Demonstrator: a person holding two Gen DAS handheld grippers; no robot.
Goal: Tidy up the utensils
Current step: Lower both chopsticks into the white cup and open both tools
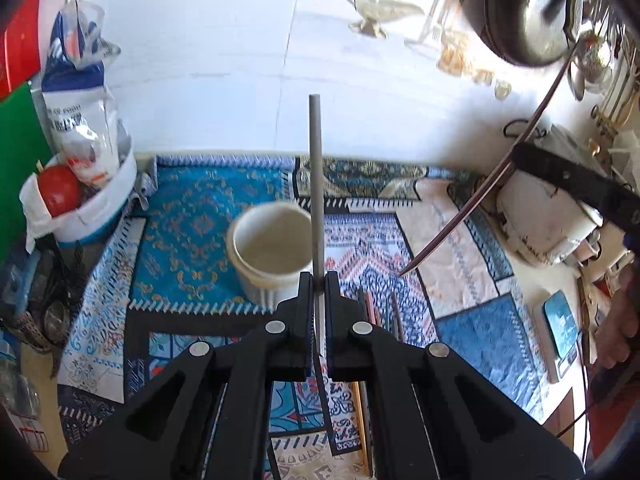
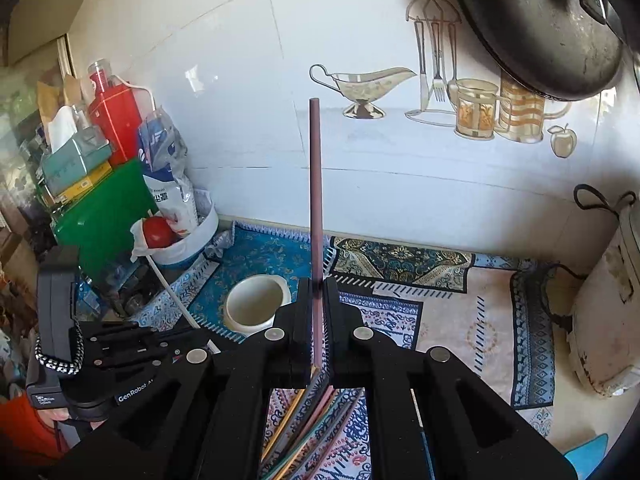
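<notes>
Left gripper (image 1: 319, 280): jaws pressed nearly together, clamped on a grey chopstick (image 1: 314, 184) that stands up past the fingertips.
Right gripper (image 2: 319, 285): jaws likewise closed, a dark purple chopstick (image 2: 314, 184) pinched between them and pointing up against the tiled wall (image 2: 248, 92).
White cup (image 1: 272, 248): seen just left of and beyond the left jaws, upright and open on the patterned mat (image 1: 188, 232); in the right wrist view it sits just left of the jaws.
Loose chopsticks (image 2: 304, 424): a coloured bundle is seen lying on the mat beneath the right jaws.
Tomato (image 1: 60, 189): held in a white tub (image 1: 100, 216), far left of the left jaws.
Pan (image 2: 536, 24): hung on the wall, upper right.
</notes>
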